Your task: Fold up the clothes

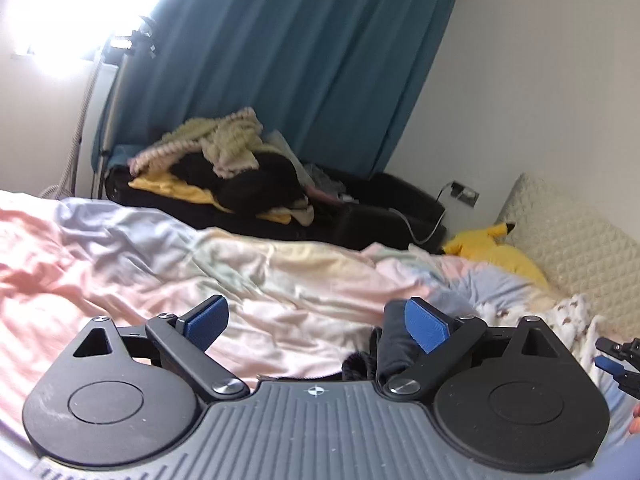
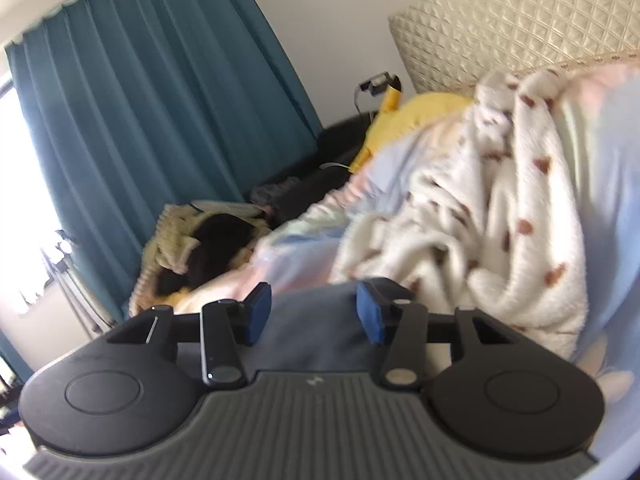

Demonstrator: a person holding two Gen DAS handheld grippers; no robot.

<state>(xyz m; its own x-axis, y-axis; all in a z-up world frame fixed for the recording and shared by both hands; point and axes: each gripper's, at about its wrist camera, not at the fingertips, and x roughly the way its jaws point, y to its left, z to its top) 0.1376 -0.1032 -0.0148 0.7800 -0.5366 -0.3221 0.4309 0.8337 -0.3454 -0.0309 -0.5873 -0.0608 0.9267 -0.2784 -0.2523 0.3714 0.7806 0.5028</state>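
Both jaws stand released, gripping nothing. A dark garment (image 1: 394, 344) lies bunched against the left gripper's (image 1: 316, 322) right jaw; the right gripper (image 2: 314, 312) hovers over bluish cloth (image 2: 316, 332). Judged so, folding has barely begun.

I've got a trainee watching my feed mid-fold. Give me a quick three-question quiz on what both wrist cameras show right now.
1. True or false: the left gripper has its jaws clamped shut on the pastel duvet.
2. Multiple choice: what lies beside the quilted headboard? A) a yellow plush toy B) a red pillow C) a laptop
3. Fill in: the fleece blanket ahead of the right gripper is white with ____ spots.

Key:
1. False; the jaws stand apart, with a dark garment against one finger.
2. A, the yellow plush toy.
3. Brown.
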